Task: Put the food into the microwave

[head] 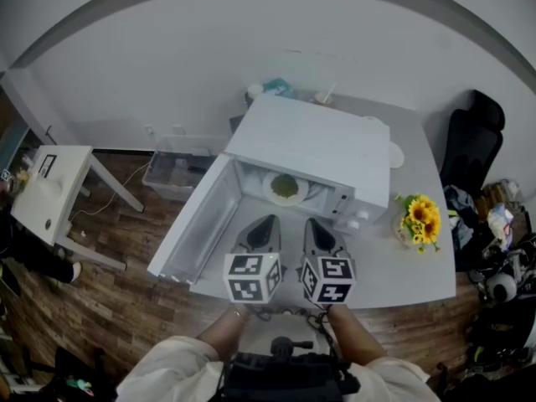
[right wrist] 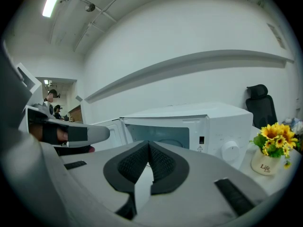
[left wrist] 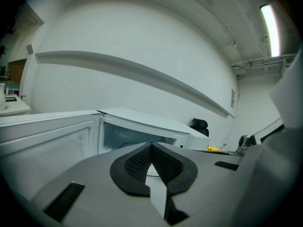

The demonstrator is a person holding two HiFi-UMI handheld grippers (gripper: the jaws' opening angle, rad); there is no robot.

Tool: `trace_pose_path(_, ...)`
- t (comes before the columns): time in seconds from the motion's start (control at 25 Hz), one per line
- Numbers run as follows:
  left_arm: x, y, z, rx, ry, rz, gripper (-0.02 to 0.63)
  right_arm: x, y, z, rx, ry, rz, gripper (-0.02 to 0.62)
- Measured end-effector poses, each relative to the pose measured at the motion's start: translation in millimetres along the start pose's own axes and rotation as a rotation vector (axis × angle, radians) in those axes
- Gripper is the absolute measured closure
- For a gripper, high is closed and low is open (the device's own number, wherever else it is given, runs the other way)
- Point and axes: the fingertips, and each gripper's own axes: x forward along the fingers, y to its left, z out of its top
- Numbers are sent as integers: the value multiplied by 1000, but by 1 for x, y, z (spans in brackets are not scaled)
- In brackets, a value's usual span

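Note:
A white microwave (head: 314, 145) stands on the grey table (head: 410, 266), its door (head: 197, 220) swung wide to the left. Inside sits a white plate with green food (head: 285, 187). My left gripper (head: 266, 223) and right gripper (head: 316, 226) hover side by side just in front of the opening, both shut and empty. In the left gripper view the shut left gripper (left wrist: 151, 145) faces the open microwave (left wrist: 151, 129) and its door (left wrist: 47, 141). In the right gripper view the shut right gripper (right wrist: 149, 143) points at the microwave (right wrist: 189, 126), whose control knob (right wrist: 230, 149) shows at the right.
A white pot of yellow sunflowers (head: 419, 220) (right wrist: 270, 148) stands right of the microwave. A black office chair (head: 473, 141) is at the table's right. On the wooden floor at left are a small white table (head: 50, 191) and a clear plastic bin (head: 176, 170).

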Motion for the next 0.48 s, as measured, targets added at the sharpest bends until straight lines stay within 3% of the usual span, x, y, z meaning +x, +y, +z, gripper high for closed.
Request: trace_pose_path(0.48, 1, -2, -2, -3, -1, -4, 595, 0, 0, -2, -17, 2, 4, 583)
